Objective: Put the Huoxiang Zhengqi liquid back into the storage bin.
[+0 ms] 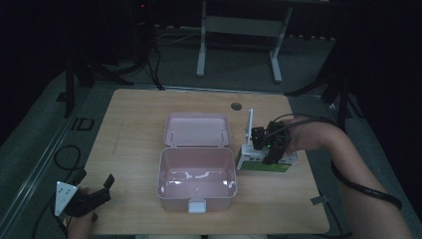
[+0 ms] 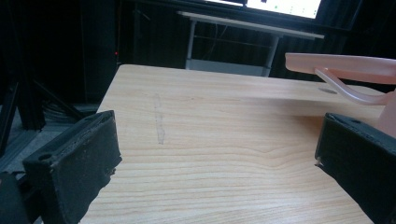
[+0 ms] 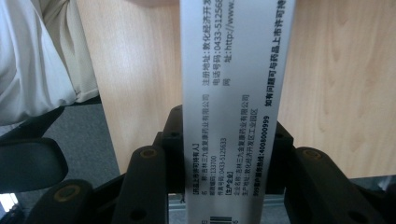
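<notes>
A pink lunch box [image 1: 164, 174] stands with its top off in the middle of the table, its latch at the near wall. Its hinged lid [image 1: 196, 130] lies flat behind it; that lid [image 2: 345, 65] juts in at the upper right of the left gripper view. Right of the box is a white and green medicine carton [image 1: 263, 163] with my right gripper [image 1: 268, 147] shut on it from above. The carton's printed white side [image 3: 233, 93] runs up between that gripper's [image 3: 231, 172] jaws. My left gripper [image 1: 94, 179] rests at the table's near left corner, open and empty [image 2: 215, 149].
A thin white flap [image 1: 250, 124] stands up at the carton's left end. The wooden table [image 1: 134, 129] has a round cable hole [image 1: 236, 106] at the back. A white desk frame [image 1: 239, 30] stands beyond it. Cables [image 1: 64, 159] lie on the floor at the left.
</notes>
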A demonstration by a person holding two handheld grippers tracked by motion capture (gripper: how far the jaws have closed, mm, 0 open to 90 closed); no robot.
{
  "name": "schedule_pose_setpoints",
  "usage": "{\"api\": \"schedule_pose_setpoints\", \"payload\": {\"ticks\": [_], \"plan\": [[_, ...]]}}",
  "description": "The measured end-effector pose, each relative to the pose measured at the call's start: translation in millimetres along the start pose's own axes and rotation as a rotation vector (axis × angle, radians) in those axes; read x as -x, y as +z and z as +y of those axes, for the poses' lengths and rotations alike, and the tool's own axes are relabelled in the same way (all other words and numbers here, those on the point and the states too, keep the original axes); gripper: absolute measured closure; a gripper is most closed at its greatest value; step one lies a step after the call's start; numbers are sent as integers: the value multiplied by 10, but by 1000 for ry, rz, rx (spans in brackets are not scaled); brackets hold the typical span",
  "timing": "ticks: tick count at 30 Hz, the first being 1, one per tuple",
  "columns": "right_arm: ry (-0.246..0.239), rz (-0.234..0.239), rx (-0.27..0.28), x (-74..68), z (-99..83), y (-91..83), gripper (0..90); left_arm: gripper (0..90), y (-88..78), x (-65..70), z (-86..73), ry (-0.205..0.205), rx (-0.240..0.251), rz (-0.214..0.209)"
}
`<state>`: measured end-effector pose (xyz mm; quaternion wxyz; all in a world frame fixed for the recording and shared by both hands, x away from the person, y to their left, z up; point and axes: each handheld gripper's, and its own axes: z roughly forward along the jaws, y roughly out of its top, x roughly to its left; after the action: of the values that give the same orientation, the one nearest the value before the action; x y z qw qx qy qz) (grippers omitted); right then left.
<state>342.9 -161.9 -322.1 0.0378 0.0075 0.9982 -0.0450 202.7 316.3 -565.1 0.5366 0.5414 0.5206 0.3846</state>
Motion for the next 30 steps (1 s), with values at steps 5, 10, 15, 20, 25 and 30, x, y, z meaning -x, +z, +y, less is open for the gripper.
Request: {"api": "schedule_pose_setpoints", "payload": {"ticks": [5, 10, 15, 20, 25, 30], "plan": [[-9, -29, -15, -26, 177, -109, 623, 3, 0, -1, 0, 0, 0, 0], [-53, 2, -7, -112, 422, -171, 624, 3, -1, -2, -1, -3, 3, -3], [-97, 3, -14, -180, 638, -207, 624, 3, -1, -2, -1, -4, 3, -3], [-120, 8, -10, -226, 831, -248, 624, 3, -3, -5, -1, -6, 4, -6], [-126, 12, -8, -255, 985, -257, 624, 3, -3, -5, -1, -8, 4, -6], [-145, 12, 18, -287, 1162, -245, 624, 3, -1, -6, 0, -3, 2, -6]]}}
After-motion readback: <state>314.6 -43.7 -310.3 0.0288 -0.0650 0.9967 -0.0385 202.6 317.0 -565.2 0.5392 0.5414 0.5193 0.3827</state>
